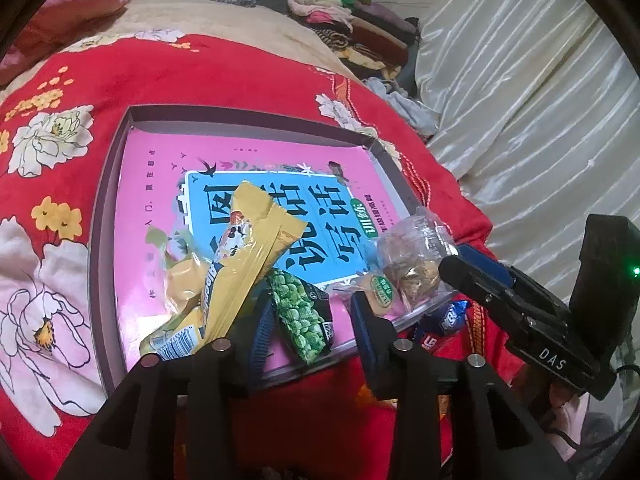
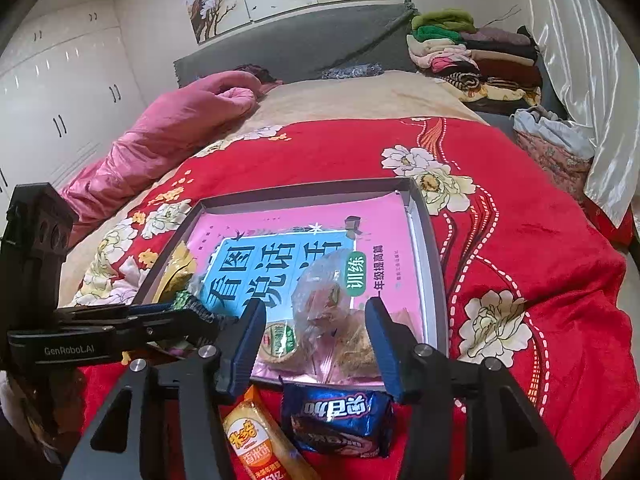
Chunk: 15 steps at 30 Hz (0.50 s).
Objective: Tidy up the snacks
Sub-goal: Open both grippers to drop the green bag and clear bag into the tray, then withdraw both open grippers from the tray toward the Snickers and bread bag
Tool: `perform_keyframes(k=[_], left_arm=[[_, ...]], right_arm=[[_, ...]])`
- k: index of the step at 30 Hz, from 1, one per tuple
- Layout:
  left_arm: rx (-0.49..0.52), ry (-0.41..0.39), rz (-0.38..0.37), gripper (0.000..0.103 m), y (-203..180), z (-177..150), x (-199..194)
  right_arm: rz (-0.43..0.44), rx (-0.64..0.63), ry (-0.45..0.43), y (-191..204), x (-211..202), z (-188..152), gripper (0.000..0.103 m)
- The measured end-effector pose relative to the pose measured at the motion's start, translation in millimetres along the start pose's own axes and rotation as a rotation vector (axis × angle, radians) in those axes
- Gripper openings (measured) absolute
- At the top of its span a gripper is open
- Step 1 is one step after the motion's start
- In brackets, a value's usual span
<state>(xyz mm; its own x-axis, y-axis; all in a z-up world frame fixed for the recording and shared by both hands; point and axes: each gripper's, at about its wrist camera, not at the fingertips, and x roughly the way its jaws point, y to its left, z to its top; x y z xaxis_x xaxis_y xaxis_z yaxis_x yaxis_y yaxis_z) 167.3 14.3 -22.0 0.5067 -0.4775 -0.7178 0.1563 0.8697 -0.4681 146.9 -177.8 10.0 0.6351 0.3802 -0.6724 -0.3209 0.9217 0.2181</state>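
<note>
While the left gripper (image 1: 312, 320) hangs spread over the green pea packet (image 1: 303, 316) in the grey tray (image 1: 105, 184) at lower centre, the spread right gripper (image 2: 316, 340) straddling the crinkly clear bag (image 2: 320, 300) could drag it out.

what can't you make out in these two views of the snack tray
- Orange stick snack packet: right wrist view, lower end cut off by the frame edge.
- Blue foil biscuit pack: left wrist view, mostly hidden behind the left gripper.
- Clear plastic bag of pastries: right wrist view, contents blurred by crinkled film.
</note>
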Motion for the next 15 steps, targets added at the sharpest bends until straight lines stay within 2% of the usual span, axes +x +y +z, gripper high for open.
perform_keyframes(k=[15], left_arm=[[0.019,-0.027,-0.006,0.06,-10,4,-14]], right_arm=[[-0.009,-0.026,-0.015,4,-14,-4,0.056]])
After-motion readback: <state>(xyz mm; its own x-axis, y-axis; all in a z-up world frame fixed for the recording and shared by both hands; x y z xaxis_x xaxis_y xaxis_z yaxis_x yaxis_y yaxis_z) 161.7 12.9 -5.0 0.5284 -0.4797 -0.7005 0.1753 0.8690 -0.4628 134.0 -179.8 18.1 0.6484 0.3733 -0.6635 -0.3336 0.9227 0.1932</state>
